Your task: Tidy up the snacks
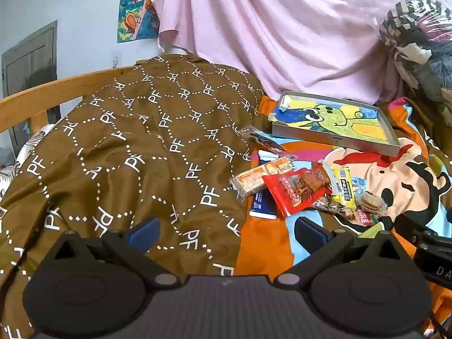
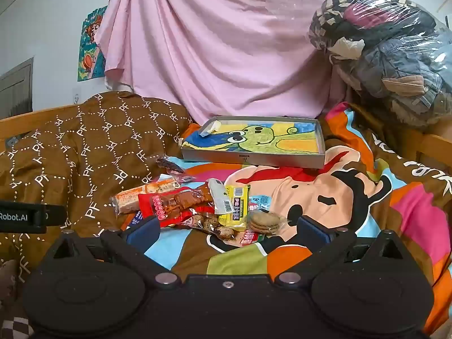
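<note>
A pile of snack packets lies on the cartoon bedspread: a red packet (image 1: pixel 296 190) (image 2: pixel 172 203), an orange biscuit bar (image 1: pixel 262 176) (image 2: pixel 144 195), a yellow packet (image 1: pixel 344 188) (image 2: pixel 238 204), a clear pack of round cookies (image 1: pixel 371 202) (image 2: pixel 265 221) and a dark small packet (image 1: pixel 262 138) (image 2: pixel 169 165) apart at the back. A shallow grey tray (image 1: pixel 336 139) (image 2: pixel 254 161) with a dinosaur drawing inside sits behind the pile. My left gripper (image 1: pixel 226 233) is open and empty, left of the pile. My right gripper (image 2: pixel 227 233) is open and empty, just in front of the pile.
A brown patterned quilt (image 1: pixel 135 147) (image 2: pixel 84 147) is heaped on the left. A pink sheet (image 1: pixel 268 34) (image 2: pixel 226 50) hangs behind. A plastic-wrapped clothes bundle (image 2: pixel 389 50) sits at the right. A wooden bed rail (image 1: pixel 42 96) runs along the left.
</note>
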A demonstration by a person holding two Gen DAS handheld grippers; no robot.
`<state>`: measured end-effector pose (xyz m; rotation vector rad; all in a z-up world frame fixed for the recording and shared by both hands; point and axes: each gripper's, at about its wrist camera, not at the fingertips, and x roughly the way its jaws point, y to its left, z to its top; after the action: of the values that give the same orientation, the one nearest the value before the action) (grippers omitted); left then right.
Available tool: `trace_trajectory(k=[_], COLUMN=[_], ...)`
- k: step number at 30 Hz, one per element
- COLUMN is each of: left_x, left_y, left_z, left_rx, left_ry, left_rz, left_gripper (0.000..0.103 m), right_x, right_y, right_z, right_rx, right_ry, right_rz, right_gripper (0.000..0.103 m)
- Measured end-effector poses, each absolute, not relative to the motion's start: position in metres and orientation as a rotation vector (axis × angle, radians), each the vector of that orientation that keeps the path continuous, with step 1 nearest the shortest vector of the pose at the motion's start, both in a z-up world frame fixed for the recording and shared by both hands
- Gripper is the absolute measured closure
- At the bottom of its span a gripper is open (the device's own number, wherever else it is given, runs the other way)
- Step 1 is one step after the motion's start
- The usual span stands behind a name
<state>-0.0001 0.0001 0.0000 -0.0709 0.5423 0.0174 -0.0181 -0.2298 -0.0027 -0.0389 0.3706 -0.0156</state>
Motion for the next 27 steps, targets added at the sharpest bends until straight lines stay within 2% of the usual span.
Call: trace_trajectory(k=[27], left_x=[0.0016], left_y=[0.0011], left_z=[-0.0050], left_rx=[-0.069], left_ry=[0.563], left_rz=[0.011], left_gripper=[0.000], right_x=[-0.0177], right_y=[-0.2298], right_z=[-0.0036], right_rx=[-0.040], right_ry=[0.381], right_rz=[-0.006], right_gripper=[0.001])
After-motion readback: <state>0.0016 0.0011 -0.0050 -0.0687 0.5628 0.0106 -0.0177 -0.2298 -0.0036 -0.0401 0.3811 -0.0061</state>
